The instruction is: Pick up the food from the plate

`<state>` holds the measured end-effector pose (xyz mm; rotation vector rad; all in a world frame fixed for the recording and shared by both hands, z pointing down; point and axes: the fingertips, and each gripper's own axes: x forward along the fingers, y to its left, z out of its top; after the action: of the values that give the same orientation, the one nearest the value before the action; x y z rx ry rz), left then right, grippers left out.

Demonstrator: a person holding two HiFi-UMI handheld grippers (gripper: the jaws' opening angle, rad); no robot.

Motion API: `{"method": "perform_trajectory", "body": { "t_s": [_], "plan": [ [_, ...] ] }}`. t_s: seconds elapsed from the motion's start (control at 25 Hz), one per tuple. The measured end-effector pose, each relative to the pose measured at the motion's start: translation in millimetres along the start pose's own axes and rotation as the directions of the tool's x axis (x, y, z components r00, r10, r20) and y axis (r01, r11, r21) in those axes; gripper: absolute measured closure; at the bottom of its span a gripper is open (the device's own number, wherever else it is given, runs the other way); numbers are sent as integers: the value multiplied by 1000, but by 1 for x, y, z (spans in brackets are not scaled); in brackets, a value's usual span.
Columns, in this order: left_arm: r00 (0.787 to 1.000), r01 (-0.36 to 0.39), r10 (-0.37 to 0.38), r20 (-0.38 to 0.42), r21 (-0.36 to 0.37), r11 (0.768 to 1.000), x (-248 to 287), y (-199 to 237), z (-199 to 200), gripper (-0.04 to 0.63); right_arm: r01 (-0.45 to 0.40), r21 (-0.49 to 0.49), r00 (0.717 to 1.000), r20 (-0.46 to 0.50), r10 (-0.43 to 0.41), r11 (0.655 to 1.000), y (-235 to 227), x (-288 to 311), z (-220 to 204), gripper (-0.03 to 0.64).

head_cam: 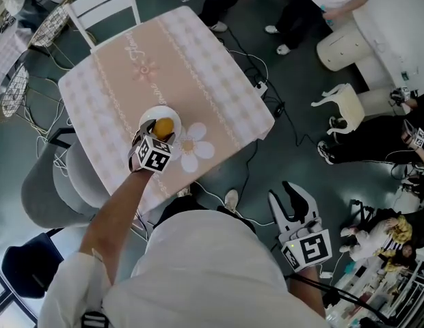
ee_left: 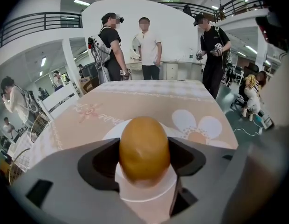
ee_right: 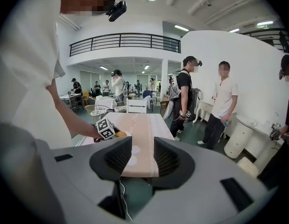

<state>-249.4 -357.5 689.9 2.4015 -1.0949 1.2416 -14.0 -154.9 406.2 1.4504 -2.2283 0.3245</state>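
A golden-brown rounded piece of food lies on a small white plate near the front edge of the table. My left gripper reaches over the plate. Its jaws stand wide on either side of the food, close to its flanks, and the food still rests on the plate. My right gripper hangs off the table to the right, above the floor. It is open with nothing between its jaws.
The table carries a beige checked cloth with a white flower print beside the plate. A white chair stands at the far side, a grey chair at the left. Cables and several standing people are to the right.
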Motion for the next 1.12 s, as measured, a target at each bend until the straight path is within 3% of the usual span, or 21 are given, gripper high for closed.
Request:
{"method": "perform_trajectory", "body": {
  "t_s": [0.32,0.68,0.96,1.12],
  "plan": [
    [997,-17,22,68,-75,997,-28,1,18,272,-36,-20,999,28,37,999,-9,-3,4,465],
    [984,-41,71,162,-180,983,-94,-9,47,272,-135,-63,987,74,140,989,-21,-8,1,465],
    [951,-45,134,278,-304,952,-164,-40,88,272,-223,-100,967,105,233,970,-34,-20,-8,466],
    [929,-30,145,341,-322,946,-204,-76,112,273,-263,-122,952,126,278,957,-43,-29,-13,466]
  ]
}}
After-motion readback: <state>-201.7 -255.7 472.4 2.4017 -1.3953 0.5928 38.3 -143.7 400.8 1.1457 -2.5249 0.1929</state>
